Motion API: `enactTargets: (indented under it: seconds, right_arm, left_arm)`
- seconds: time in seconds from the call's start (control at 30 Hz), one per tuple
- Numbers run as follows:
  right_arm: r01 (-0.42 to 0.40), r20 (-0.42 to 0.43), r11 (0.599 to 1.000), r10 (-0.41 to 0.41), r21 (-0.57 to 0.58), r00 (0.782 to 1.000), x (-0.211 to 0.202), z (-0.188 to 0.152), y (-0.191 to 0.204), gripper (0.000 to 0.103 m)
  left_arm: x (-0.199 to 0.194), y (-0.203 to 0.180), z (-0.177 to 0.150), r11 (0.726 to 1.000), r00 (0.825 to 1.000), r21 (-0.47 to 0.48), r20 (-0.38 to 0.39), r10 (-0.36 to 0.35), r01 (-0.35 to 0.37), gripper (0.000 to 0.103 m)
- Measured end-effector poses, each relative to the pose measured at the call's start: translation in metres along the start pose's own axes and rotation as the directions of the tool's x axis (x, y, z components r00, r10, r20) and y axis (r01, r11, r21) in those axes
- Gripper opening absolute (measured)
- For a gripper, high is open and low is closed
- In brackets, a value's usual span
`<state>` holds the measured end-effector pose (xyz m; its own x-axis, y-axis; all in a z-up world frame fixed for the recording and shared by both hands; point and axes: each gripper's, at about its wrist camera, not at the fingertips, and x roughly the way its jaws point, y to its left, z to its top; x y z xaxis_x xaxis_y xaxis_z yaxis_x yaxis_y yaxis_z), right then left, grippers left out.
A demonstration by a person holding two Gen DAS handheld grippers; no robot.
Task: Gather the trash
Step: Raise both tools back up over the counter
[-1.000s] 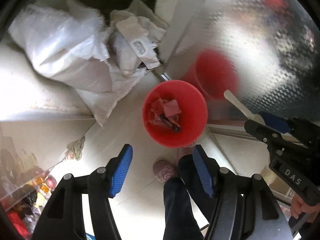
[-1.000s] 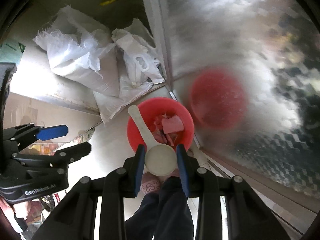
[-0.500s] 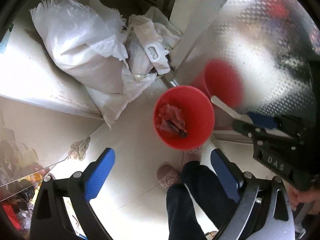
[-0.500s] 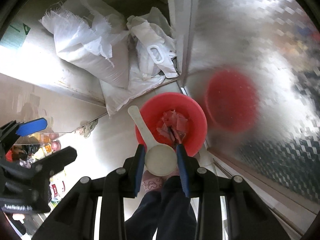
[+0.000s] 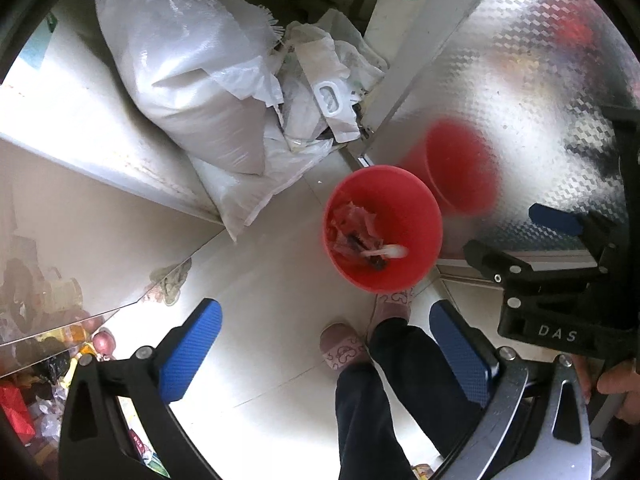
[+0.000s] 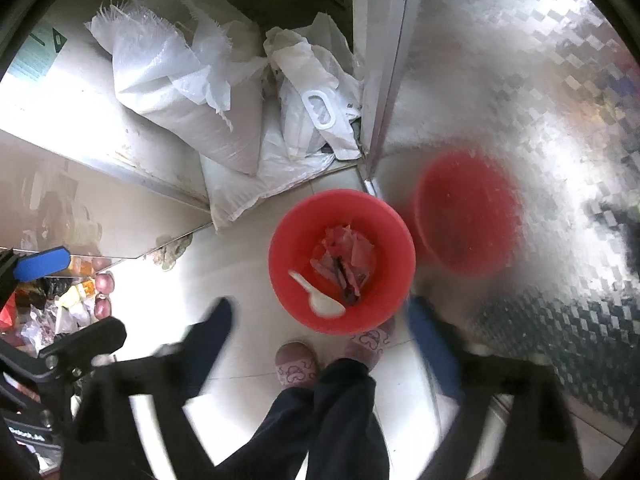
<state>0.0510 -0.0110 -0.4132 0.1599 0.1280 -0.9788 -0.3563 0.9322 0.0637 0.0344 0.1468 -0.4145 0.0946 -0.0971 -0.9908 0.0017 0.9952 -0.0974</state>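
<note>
A red bin (image 5: 400, 204) stands on the floor against a metal panel; it also shows in the right wrist view (image 6: 296, 224). Inside lie pink scraps (image 6: 348, 248) and a white plastic spoon (image 6: 320, 300), which also shows in the left wrist view (image 5: 386, 252). My left gripper (image 5: 324, 340) is open and empty, high above the floor left of the bin. My right gripper (image 6: 320, 336) is open wide and empty, above the bin's near rim, its fingers blurred. The right gripper also shows at the right of the left wrist view (image 5: 560, 248).
White woven sacks and plastic bags (image 5: 224, 92) are heaped in the corner behind the bin. The patterned metal panel (image 6: 520, 100) mirrors the bin. The person's legs and pink slippers (image 6: 296, 364) stand just before the bin. Clutter (image 5: 40, 380) lies at the lower left.
My right gripper has opened and the white spoon has dropped into the red bin. My left gripper has opened wider and both views have risen from the floor.
</note>
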Motion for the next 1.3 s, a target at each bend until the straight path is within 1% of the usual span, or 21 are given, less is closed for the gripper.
enactTargets:
  seconds: [0.07,0.23,0.37,0.47,0.6,0.7,0.8,0.87,0.93,1.03,1.13,1.2,1.3]
  right_arm:
    - [0.005,-0.003,1.0,-0.005,-0.014,1.0,-0.001,0.0,0.002,0.095]
    - [-0.01,0.0,1.0,0.01,-0.014,1.0,-0.019,-0.002,0.0,0.1]
    - [-0.011,0.012,1.0,0.011,-0.025,1.0,-0.044,-0.005,0.005,0.101]
    - [-0.022,0.022,0.999,0.023,-0.048,0.999,-0.072,-0.006,0.011,0.101]
    - [-0.059,0.045,0.996,0.063,-0.07,0.997,-0.125,-0.004,0.018,0.101]
    - [-0.077,0.088,0.994,0.083,-0.076,0.993,-0.17,-0.001,0.025,0.101]
    - [-0.072,0.141,0.991,0.087,-0.111,0.986,-0.216,0.001,0.033,0.101]
    - [-0.066,0.175,0.988,0.09,-0.136,0.98,-0.244,0.0,0.035,0.101]
    - [-0.06,0.214,0.986,0.092,-0.154,0.972,-0.273,-0.003,0.036,0.102]
    - [-0.045,0.272,0.985,0.09,-0.166,0.958,-0.309,-0.008,0.034,0.102]
    - [-0.03,0.3,0.987,0.076,-0.155,0.951,-0.334,-0.01,0.028,0.102]
    - [-0.029,0.317,0.991,0.07,-0.133,0.946,-0.347,-0.01,0.021,0.102]
    - [-0.005,0.348,0.995,0.041,-0.103,0.937,-0.36,-0.007,0.011,0.102]
  left_arm:
    - [-0.006,0.002,-0.003,1.0,1.0,-0.006,0.003,0.006,-0.006,0.103]
    - [-0.028,0.005,-0.011,1.0,1.0,-0.027,0.016,0.006,-0.006,0.103]
    - [-0.061,0.005,-0.017,0.999,0.999,-0.043,0.044,0.021,-0.019,0.103]
    - [-0.093,0.007,-0.021,0.998,0.997,-0.058,0.072,0.019,-0.015,0.103]
    - [-0.157,0.001,-0.024,0.998,0.992,-0.057,0.128,0.02,-0.012,0.103]
    - [-0.206,-0.003,-0.024,0.999,0.984,-0.043,0.175,0.022,-0.015,0.103]
    - [-0.251,-0.007,-0.022,0.999,0.974,-0.043,0.223,0.025,-0.016,0.103]
    - [-0.275,-0.008,-0.02,0.999,0.969,-0.051,0.248,0.007,0.006,0.103]
    - [-0.3,-0.014,-0.018,0.999,0.96,-0.026,0.28,-0.019,0.028,0.103]
    - [-0.328,-0.023,-0.014,1.0,0.947,0.014,0.321,-0.022,0.018,0.103]
    - [-0.348,-0.032,-0.008,0.998,0.936,0.057,0.35,-0.041,0.022,0.103]
    - [-0.355,-0.04,-0.002,0.997,0.934,0.079,0.353,-0.052,0.025,0.103]
    - [-0.365,-0.049,0.007,0.992,0.93,0.119,0.36,-0.074,0.033,0.103]
